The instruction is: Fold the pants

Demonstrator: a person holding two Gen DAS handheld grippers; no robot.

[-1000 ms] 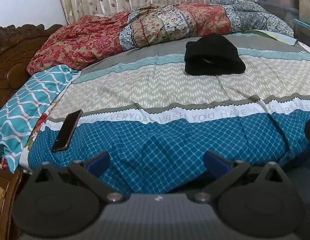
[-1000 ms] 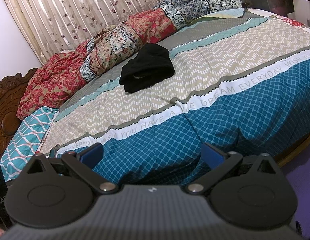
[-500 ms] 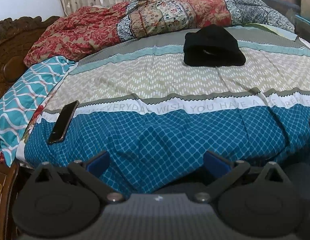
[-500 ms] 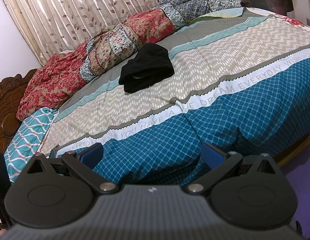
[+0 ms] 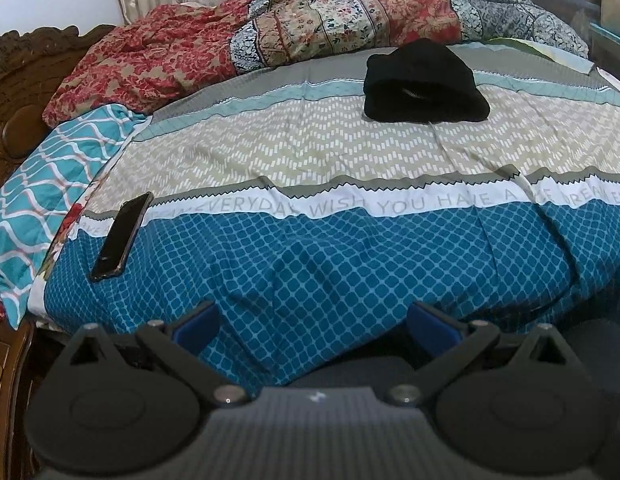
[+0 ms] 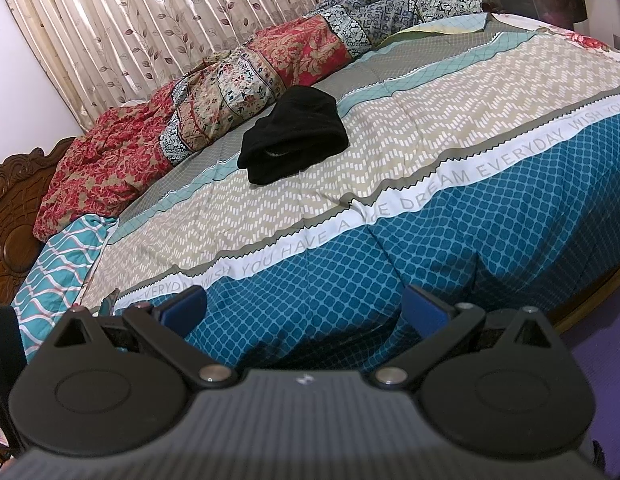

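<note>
My left hand-held gripper [image 5: 312, 322] is released, blue pads spread wide with nothing between them, sitting low at the near edge of the bed [image 5: 350, 264]. My right hand-held gripper [image 6: 303, 306] is the same: spread wide, empty, at the near bed edge. The pants [image 5: 424, 82] are a black bundle, folded up, lying far ahead of both grippers on the beige zigzag stripe and well apart from either. From the left gripper they sit ahead and slightly right; from the right gripper [image 6: 293, 134] ahead and slightly left. A dark phone [image 5: 121, 236] lies flat on the bedspread ahead-left of the left gripper, near the bed's side edge. Beyond the pants, a rumpled floral quilt [image 5: 310, 28] runs along the far side, just behind them; I can't tell if they touch. A teal wavy-pattern pillow [image 5: 41, 184] sits far left by the carved wooden headboard [image 6: 9, 208]. The leaf-print curtain [image 6: 149, 20] hangs behind the quilt. Between grippers and pants there is only wrinkled bedspread.
</note>
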